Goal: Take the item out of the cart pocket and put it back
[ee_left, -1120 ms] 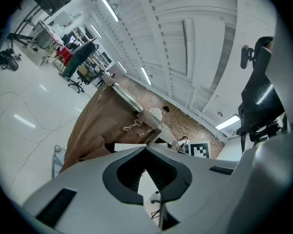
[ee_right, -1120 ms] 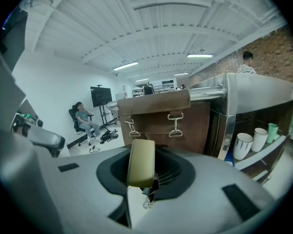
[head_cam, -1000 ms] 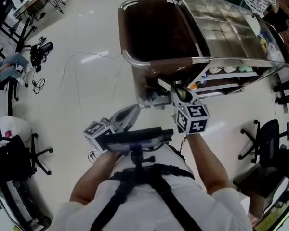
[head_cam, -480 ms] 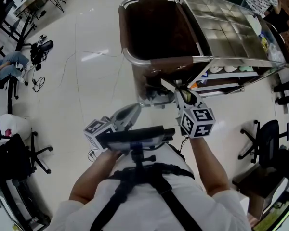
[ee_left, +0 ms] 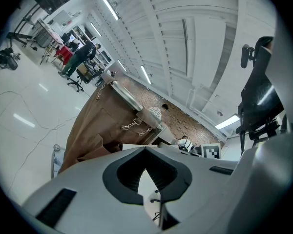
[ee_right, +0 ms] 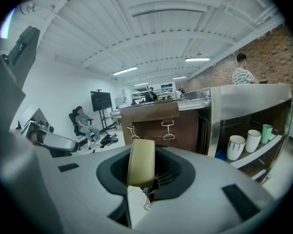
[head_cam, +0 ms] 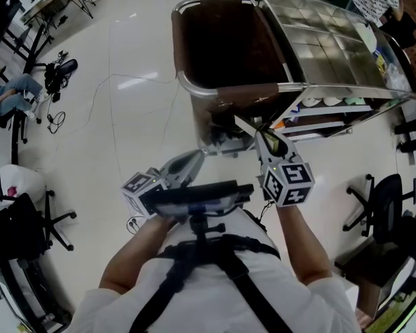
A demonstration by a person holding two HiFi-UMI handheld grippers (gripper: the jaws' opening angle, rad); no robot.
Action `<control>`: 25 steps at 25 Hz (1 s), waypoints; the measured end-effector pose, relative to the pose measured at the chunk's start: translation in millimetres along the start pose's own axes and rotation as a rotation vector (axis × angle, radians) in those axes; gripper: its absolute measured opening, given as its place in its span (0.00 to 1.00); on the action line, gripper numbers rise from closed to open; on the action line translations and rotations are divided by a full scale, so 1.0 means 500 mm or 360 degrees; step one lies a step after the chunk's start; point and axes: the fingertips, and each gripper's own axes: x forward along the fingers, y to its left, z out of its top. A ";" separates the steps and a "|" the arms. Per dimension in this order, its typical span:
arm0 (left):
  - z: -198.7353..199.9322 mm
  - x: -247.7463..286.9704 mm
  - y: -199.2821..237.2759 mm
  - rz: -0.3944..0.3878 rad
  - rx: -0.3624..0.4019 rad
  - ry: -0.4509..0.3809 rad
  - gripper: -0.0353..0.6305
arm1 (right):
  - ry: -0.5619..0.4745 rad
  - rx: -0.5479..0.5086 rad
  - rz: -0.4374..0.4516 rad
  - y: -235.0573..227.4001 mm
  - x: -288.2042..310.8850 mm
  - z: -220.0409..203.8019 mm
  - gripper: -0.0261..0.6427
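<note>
The cart's brown bag (head_cam: 222, 47) hangs in a metal frame just ahead of me; its front face with two buckled straps (ee_right: 154, 126) fills the middle of the right gripper view. My right gripper (head_cam: 253, 130) points at that face from a short way off, shut on a flat olive-yellow item (ee_right: 140, 162) that stands edge-on between the pads. The item is a thin pale strip (head_cam: 245, 124) in the head view. My left gripper (head_cam: 196, 156) is held lower and to the left, level, its jaws meeting with nothing between them (ee_left: 146, 155). The pocket's opening is not visible.
A stainless tray top (head_cam: 326, 40) adjoins the bag on the right, with white cups (ee_right: 237, 146) and a green cup (ee_right: 266, 132) on the shelf below. Office chairs stand at the right (head_cam: 378, 200) and left (head_cam: 28, 220). Cables (head_cam: 125, 82) cross the floor.
My right gripper has drawn back a little from the bag toward my body, the olive item still in it. The left gripper has stayed where it was.
</note>
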 end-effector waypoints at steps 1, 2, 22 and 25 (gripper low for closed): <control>0.000 0.001 -0.001 -0.0002 0.0001 0.0001 0.04 | -0.0003 0.0000 0.0003 0.001 -0.002 0.001 0.15; 0.000 0.001 -0.001 -0.0003 0.0004 0.0003 0.04 | -0.0007 0.0003 0.0005 0.003 -0.005 0.003 0.15; 0.000 0.004 0.017 0.0017 0.0024 0.0018 0.04 | -0.0028 0.0114 0.0025 -0.018 -0.062 0.017 0.15; -0.004 0.001 0.023 0.0016 0.0041 0.0029 0.04 | -0.0026 0.0131 0.0010 -0.029 -0.071 0.015 0.15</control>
